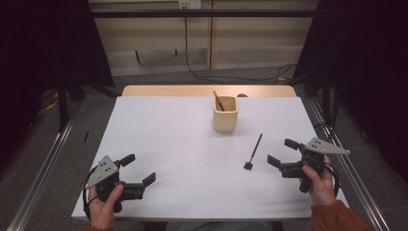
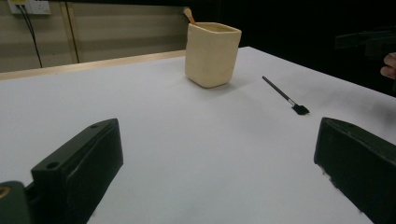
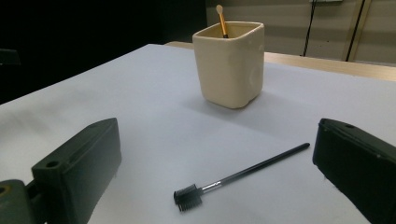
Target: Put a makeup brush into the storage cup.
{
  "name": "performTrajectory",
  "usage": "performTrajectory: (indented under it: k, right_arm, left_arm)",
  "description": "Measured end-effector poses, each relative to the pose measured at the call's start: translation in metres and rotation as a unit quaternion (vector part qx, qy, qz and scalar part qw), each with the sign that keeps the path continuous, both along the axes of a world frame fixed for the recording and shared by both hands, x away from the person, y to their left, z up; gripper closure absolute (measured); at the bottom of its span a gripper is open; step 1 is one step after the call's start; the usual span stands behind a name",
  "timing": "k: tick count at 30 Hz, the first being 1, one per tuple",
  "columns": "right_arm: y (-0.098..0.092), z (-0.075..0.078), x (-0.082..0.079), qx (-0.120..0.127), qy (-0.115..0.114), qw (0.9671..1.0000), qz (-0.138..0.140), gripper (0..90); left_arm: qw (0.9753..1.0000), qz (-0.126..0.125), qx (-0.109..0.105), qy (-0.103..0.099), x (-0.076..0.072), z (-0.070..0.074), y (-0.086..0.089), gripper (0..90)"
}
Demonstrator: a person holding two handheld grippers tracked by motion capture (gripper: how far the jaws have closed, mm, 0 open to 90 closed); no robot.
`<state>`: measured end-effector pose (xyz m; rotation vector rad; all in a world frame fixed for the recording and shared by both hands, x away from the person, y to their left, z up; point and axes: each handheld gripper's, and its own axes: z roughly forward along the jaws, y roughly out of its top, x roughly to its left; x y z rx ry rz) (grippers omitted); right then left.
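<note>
Black from end to end, the eyebrow brush (image 3: 233,179) is a thin straight stick with a short comb-like head of bristles and a small silvery ferrule just behind it; it lies flat on the white bench (image 1: 168,144), right of centre in the high view, head toward the lower edge of the frame and tail pointing up toward the cream square cup (image 1: 225,113). In the right gripper view the eyebrow brush sits low in the middle of the frame, between the two black jaws but ahead of them and touching neither. The right gripper (image 1: 281,153), at the lower right of the high view, has its jaws spread wide and holds nothing; it is near the brush head. The left gripper (image 1: 139,168), at the lower left, is likewise wide apart and empty, well apart from the brush. A tan-handled applicator (image 3: 221,19) stands tilted in the cup; its lower end is hidden by the cup wall. The brush's bristles are too small to make out in the high view. Bare white surface runs all round the brush, and the bench's right edge lies just beyond the right hand (image 1: 320,185).
</note>
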<state>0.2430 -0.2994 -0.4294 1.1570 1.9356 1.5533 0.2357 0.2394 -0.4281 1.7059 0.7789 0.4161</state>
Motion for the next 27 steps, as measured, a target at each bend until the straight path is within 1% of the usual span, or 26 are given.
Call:
performTrajectory:
  k: [3,4,6,7,8,9,10,12,14,15,18,21,27]
  right_arm:
    - [-0.004,-0.001,-0.008,0.000,0.001,1.0000,-0.003,0.7]
    - [-0.006,-0.002,-0.011,-0.003,0.005,1.0000,0.001,0.7]
    - [-0.009,-0.005,-0.015,-0.007,0.006,1.0000,-0.003,0.7]
    - [-0.011,-0.006,-0.018,-0.004,0.010,0.9999,-0.006,0.6]
    - [-0.013,-0.007,-0.019,-0.004,0.009,0.9999,-0.008,0.6]
    - [-0.014,-0.007,-0.020,-0.005,0.007,0.9999,-0.012,0.6]
    - [-0.016,-0.007,-0.022,0.001,0.006,0.9999,-0.015,0.6]
    - [-0.016,-0.009,-0.023,0.000,0.005,0.9999,-0.010,0.8]
    - [-0.016,-0.011,-0.023,-0.004,0.012,0.9999,-0.002,1.0]
    - [-0.016,-0.011,-0.024,-0.004,0.010,0.9999,-0.001,0.9]
    - [-0.016,-0.010,-0.024,-0.002,0.006,1.0000,-0.002,0.9]
    - [-0.016,-0.009,-0.024,0.004,0.003,1.0000,-0.006,0.8]
    - [-0.015,-0.007,-0.020,0.003,0.002,0.9999,-0.011,1.0]
  left_arm:
    - [1.0000,0.007,-0.004,-0.001,-0.001,0.000,0.003,1.1]
    - [1.0000,0.008,-0.003,0.000,-0.001,0.000,0.004,1.2]
    - [0.9999,0.015,-0.001,0.003,-0.002,-0.001,0.006,1.2]
    - [0.9999,0.016,0.001,0.002,-0.003,-0.002,0.006,1.3]
    - [0.9998,0.020,0.001,-0.001,-0.004,-0.002,0.006,1.6]
    - [0.9998,0.019,0.003,-0.005,-0.005,-0.001,0.006,1.8]
    - [0.9998,0.018,0.004,-0.005,-0.006,-0.001,0.006,1.6]
    - [0.9999,0.016,-0.002,-0.006,-0.008,-0.001,0.006,1.6]
    - [0.9999,0.015,-0.003,-0.006,-0.008,-0.001,0.006,1.5]
    - [0.9999,0.014,-0.003,-0.006,-0.008,-0.001,0.005,1.5]
    - [0.9999,0.011,0.001,-0.005,-0.008,-0.001,0.004,1.6]
    - [0.9999,0.012,-0.003,-0.005,-0.008,-0.002,0.005,1.5]
    - [0.9999,0.011,-0.003,-0.002,-0.007,-0.002,0.007,1.4]
